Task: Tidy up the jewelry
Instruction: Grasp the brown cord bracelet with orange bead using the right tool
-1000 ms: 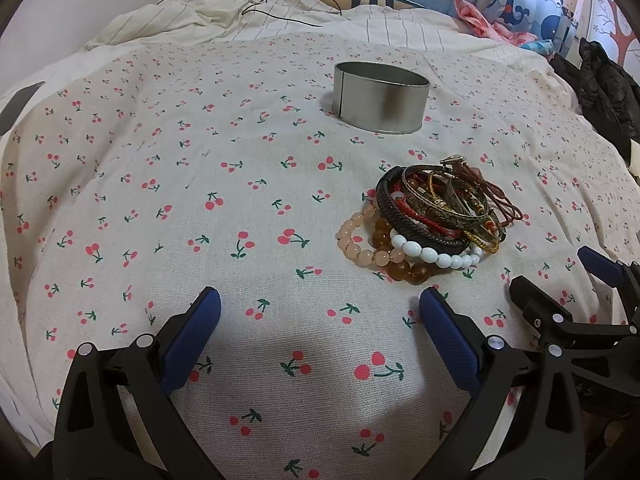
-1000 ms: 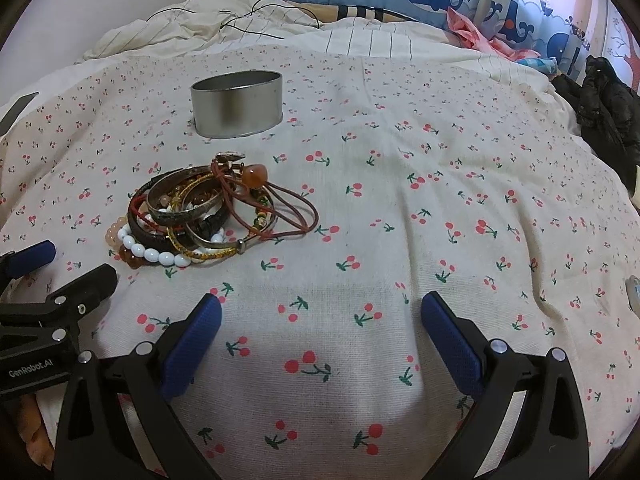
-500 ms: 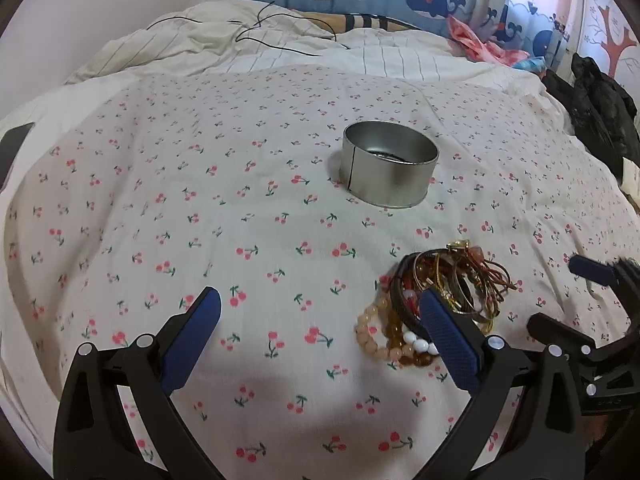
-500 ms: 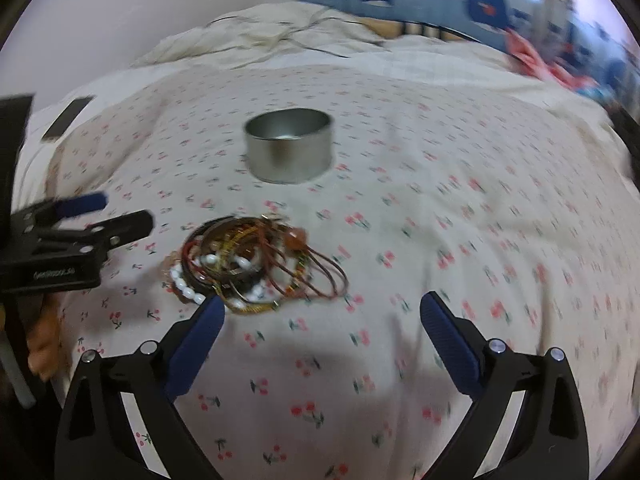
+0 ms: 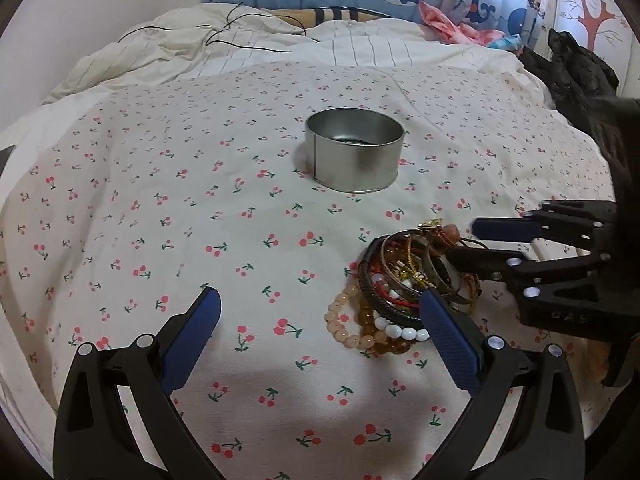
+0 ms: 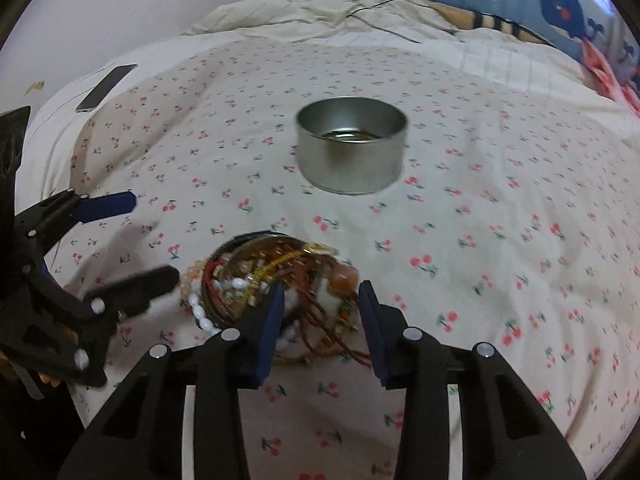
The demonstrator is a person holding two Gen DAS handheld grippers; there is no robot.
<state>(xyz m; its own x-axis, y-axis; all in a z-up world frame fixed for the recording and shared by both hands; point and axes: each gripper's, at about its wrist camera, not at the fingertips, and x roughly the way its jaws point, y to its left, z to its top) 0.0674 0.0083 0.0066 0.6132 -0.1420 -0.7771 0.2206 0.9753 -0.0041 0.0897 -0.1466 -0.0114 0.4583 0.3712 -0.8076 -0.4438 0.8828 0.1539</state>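
A pile of bracelets [image 5: 404, 288] lies on the cherry-print bedspread: bead strings, dark leather bands, gold and red cords. Beyond it stands a round metal tin [image 5: 354, 154], open on top, with something dark at its bottom. My left gripper [image 5: 320, 312] is open and empty, its right finger beside the pile. My right gripper [image 6: 320, 300] is partly closed, its fingers straddling the near right part of the pile [image 6: 272, 280], around the red cords and an orange bead. It also shows in the left wrist view [image 5: 472, 242]. The tin [image 6: 352, 150] is straight ahead of it.
The bedspread [image 5: 160, 200] covers a bed with a rumpled white duvet [image 5: 240, 40] and black cables at the back. A phone [image 6: 106, 88] lies at the far left edge. Dark clothing [image 5: 576, 80] is heaped at the right.
The right gripper has come down onto the bracelet pile and narrowed its fingers around it. The left gripper has lifted and pulled back a little, staying open.
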